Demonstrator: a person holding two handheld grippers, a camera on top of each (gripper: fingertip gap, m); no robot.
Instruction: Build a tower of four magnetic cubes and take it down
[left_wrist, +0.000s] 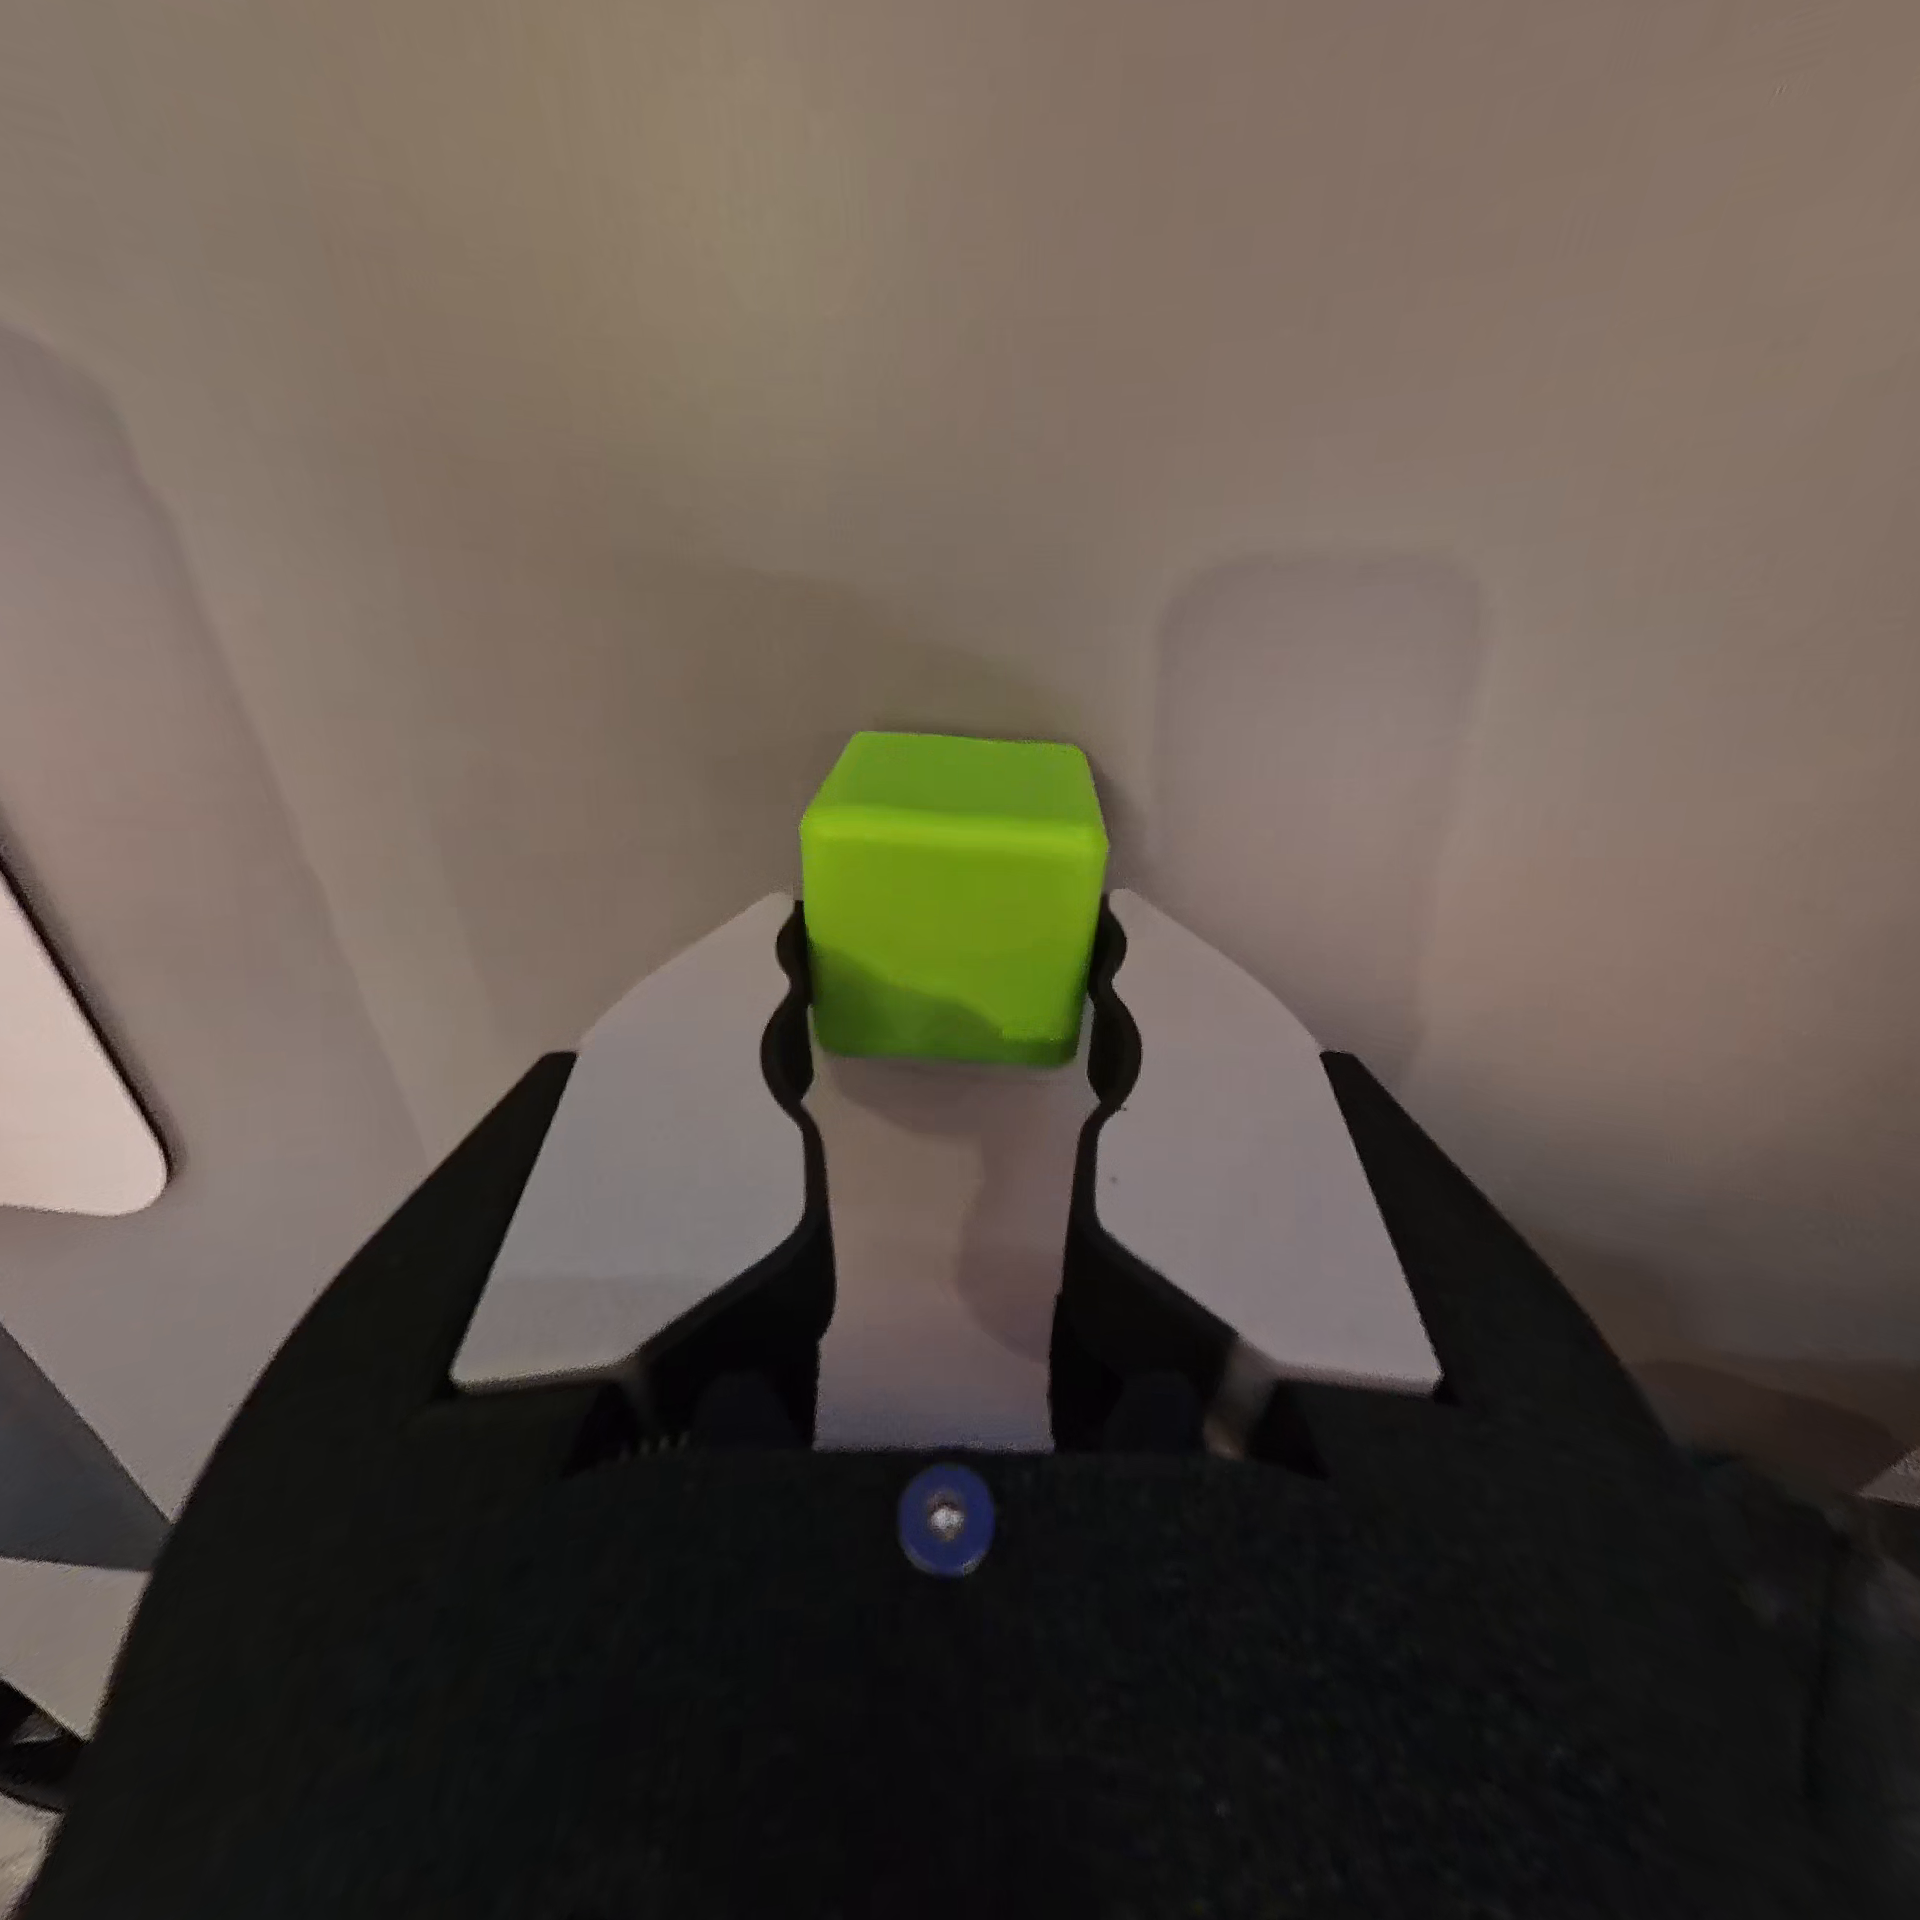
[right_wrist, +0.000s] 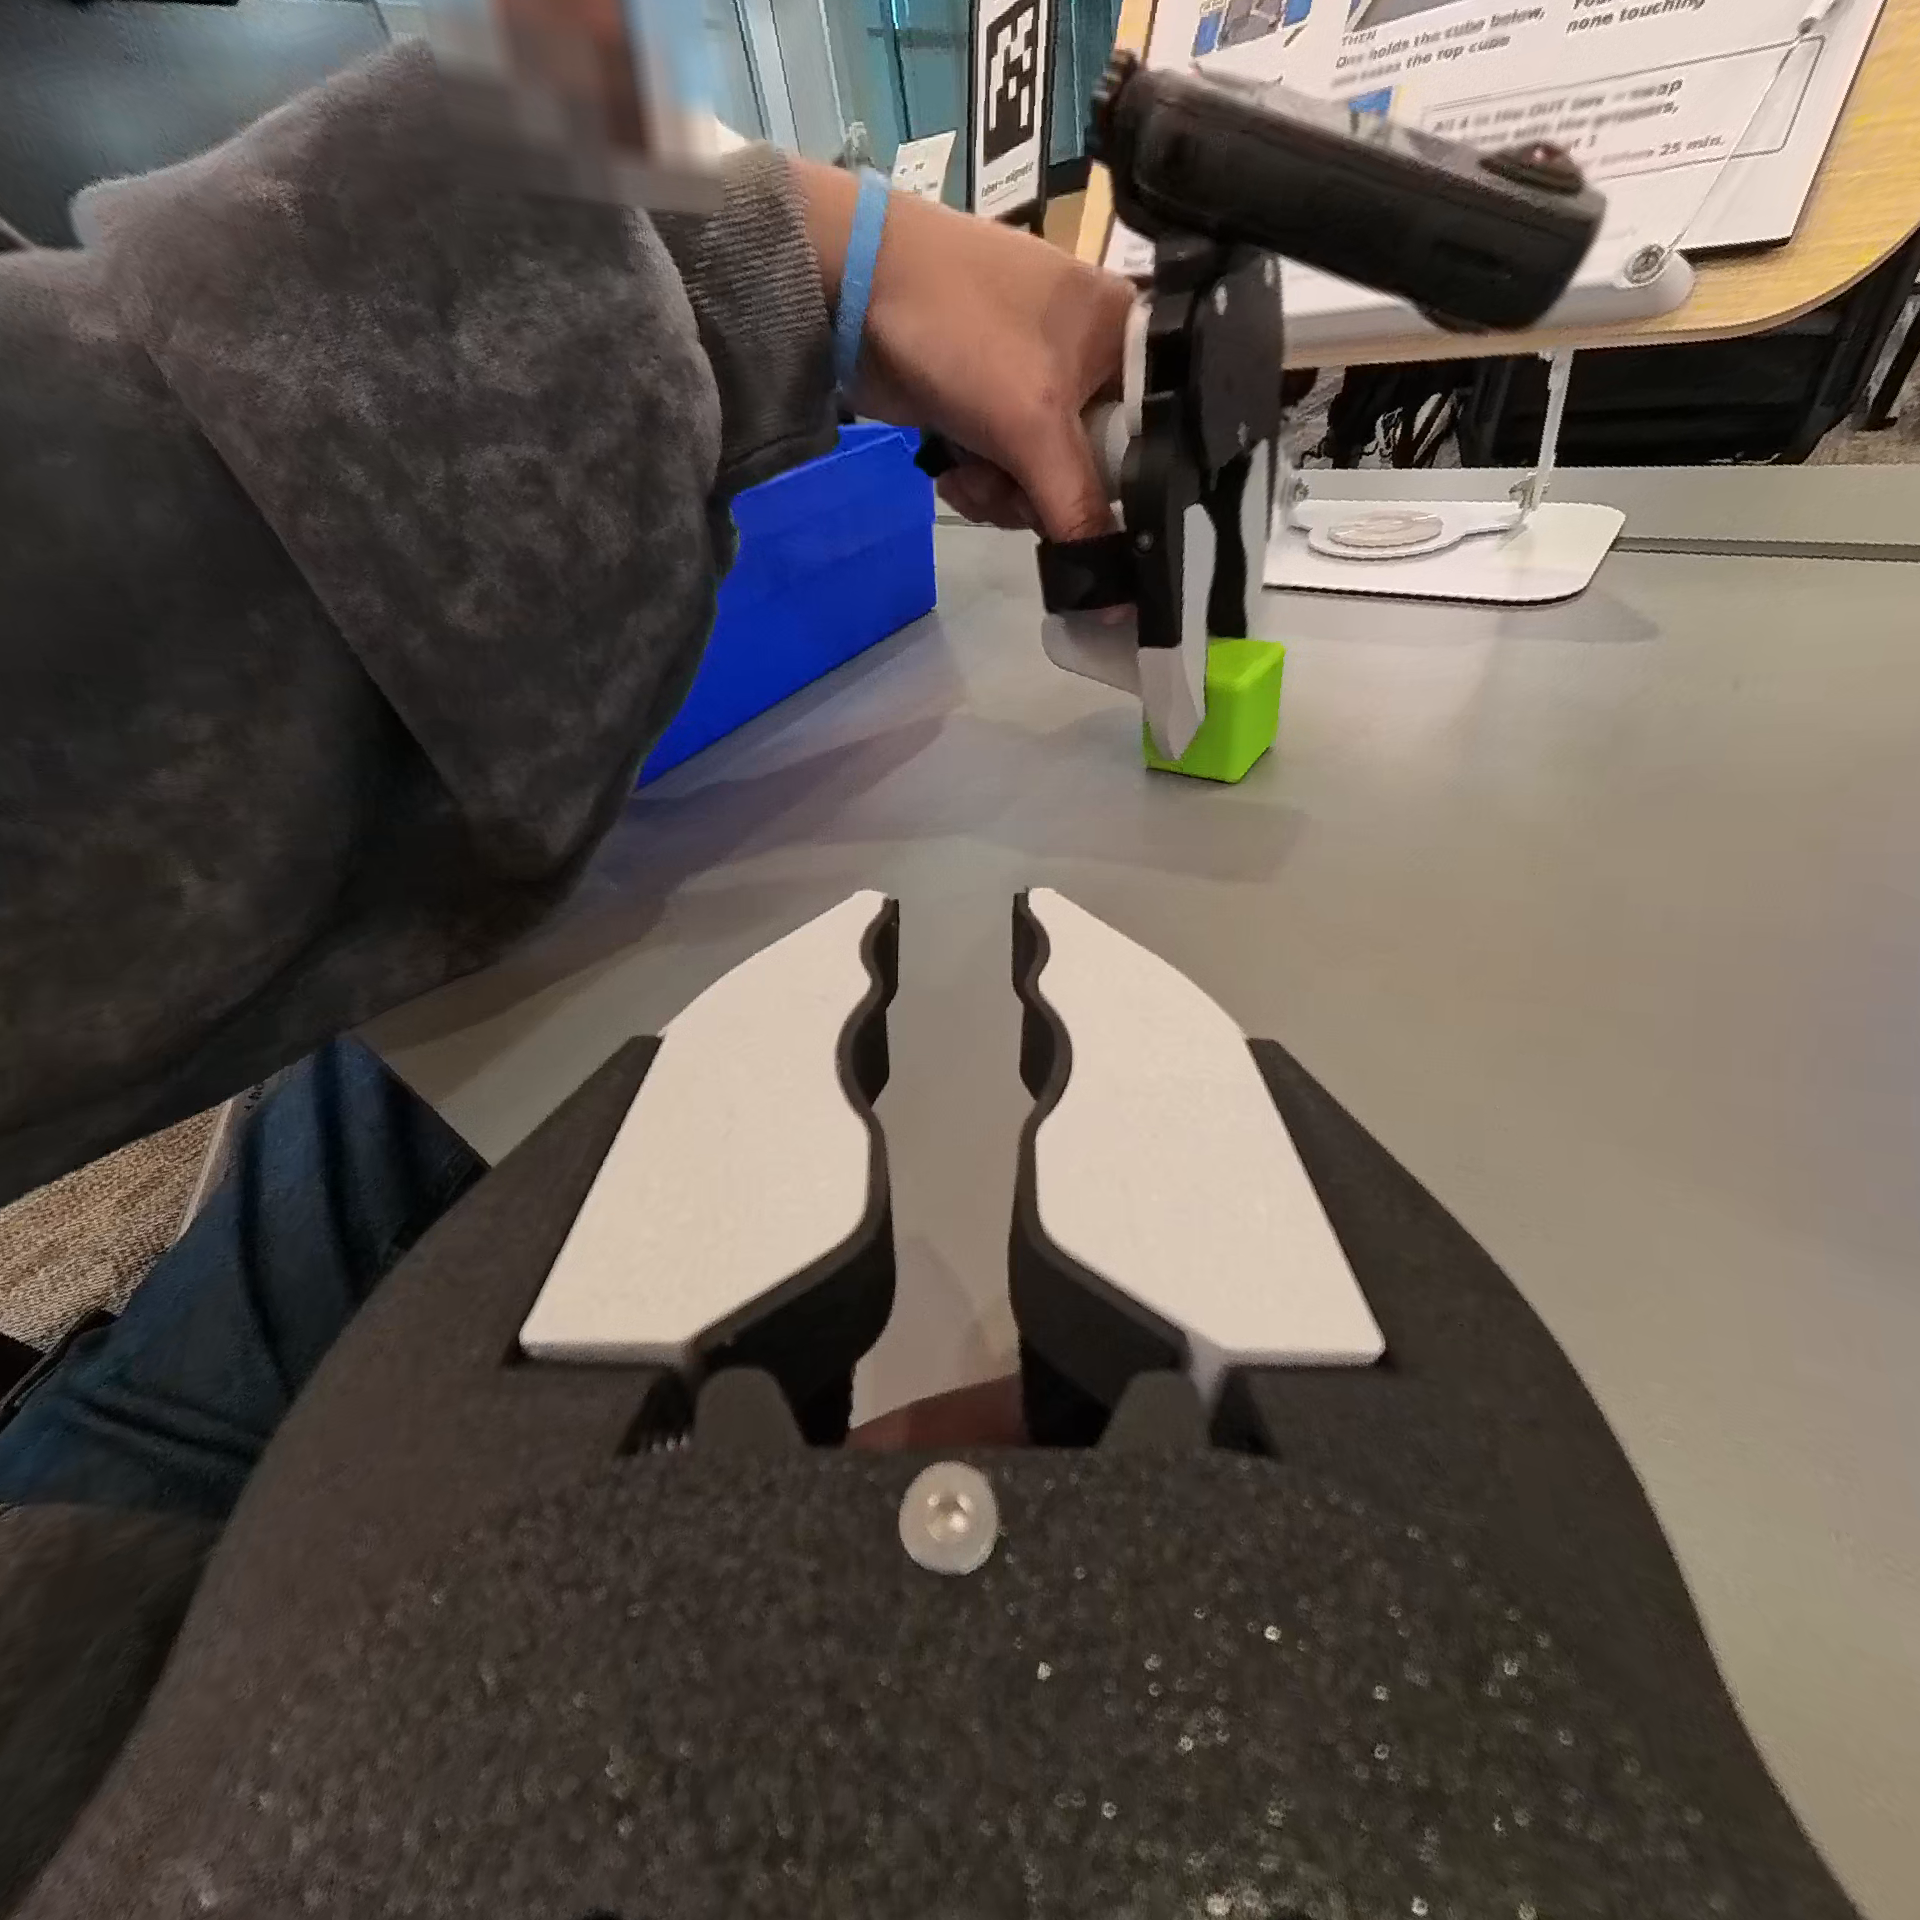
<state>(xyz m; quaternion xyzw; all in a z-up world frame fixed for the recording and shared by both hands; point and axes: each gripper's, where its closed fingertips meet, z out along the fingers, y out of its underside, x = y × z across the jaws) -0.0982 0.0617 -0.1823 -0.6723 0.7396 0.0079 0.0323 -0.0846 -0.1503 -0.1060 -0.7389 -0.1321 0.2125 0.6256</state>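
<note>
A bright green cube (left_wrist: 951, 904) stands on the grey table (left_wrist: 935, 416). In the left wrist view my left gripper (left_wrist: 951, 920) points down at it, and both fingertips press its left and right sides. The right wrist view shows the same cube (right_wrist: 1236, 707) on the table (right_wrist: 1507, 935), with the left gripper (right_wrist: 1184, 717) upright over it in a person's hand. My right gripper (right_wrist: 956, 914) hovers low over the table's near part, narrowly open with nothing between its fingers. No other cubes are in view.
A blue bin (right_wrist: 821, 582) stands on the table left of the cube, partly behind a grey sleeve (right_wrist: 364, 520). A white stand base (right_wrist: 1455, 551) lies beyond the cube at the back right. A sheet on a clear holder (right_wrist: 1558, 125) rises above it.
</note>
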